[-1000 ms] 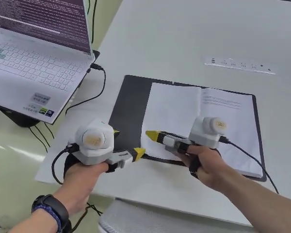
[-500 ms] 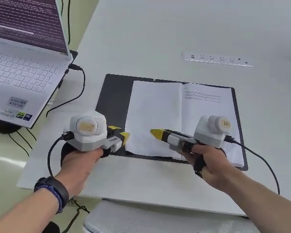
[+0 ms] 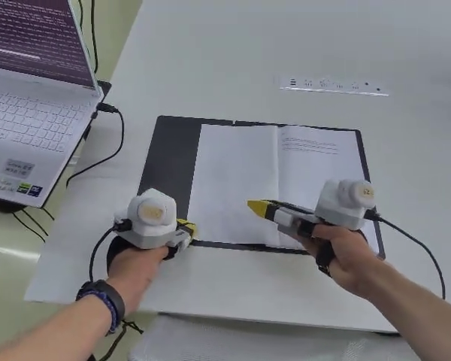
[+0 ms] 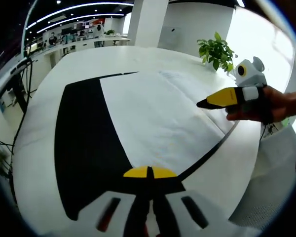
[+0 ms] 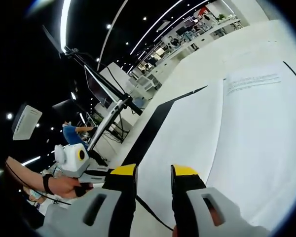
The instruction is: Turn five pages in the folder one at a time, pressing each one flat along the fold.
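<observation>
The folder (image 3: 169,165) lies open on the tabletop (image 3: 248,45); left tongs (image 3: 186,226), tips together, sit at its near-left corner; right tongs (image 3: 257,205), slightly apart, hover over its near edge; best pinch one right-hand sheet (image 3: 319,165) alone.

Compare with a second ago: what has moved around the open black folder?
The right gripper has slid rightward over the white left page, from near its outer edge toward the fold. The left gripper has eased back over the black folder cover. Nothing is gripped; the pages lie flat as before.
</observation>
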Motion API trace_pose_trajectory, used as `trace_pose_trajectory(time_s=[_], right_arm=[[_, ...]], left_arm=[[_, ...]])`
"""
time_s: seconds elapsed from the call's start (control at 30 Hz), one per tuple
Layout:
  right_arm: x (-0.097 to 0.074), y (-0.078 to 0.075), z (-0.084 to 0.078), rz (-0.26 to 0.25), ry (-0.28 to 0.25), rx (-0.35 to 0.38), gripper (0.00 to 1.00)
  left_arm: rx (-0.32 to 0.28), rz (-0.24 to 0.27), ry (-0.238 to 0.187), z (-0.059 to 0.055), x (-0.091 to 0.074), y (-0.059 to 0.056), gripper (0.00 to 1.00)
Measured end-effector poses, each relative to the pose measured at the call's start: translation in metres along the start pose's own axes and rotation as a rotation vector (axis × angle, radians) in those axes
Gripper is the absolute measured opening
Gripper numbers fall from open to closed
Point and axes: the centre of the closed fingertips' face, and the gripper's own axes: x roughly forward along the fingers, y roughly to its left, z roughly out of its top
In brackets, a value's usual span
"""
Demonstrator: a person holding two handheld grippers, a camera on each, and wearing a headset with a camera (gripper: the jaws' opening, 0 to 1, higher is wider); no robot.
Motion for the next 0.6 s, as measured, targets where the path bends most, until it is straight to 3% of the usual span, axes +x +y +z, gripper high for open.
trace_pose_trajectory(time_s=[0.3,0.37,0.6], right_arm=[[0.004,-0.014,0.012,0.003,0.019,-0.022,0.23],[0.005,-0.018,0.017,0.000,0.018,-0.027,0.22],[0.008,-0.031,0.031,-0.010,0.001,-0.034,0.18]], left_arm=[[-0.001,-0.009,0.003,0.004,0.001,0.002,0.00],[-0.021,-0.012,-0.001,0.004,0.001,0.003,0.00],[-0.002,-0.004,0.002,0.004,0.003,0.003,0.00]])
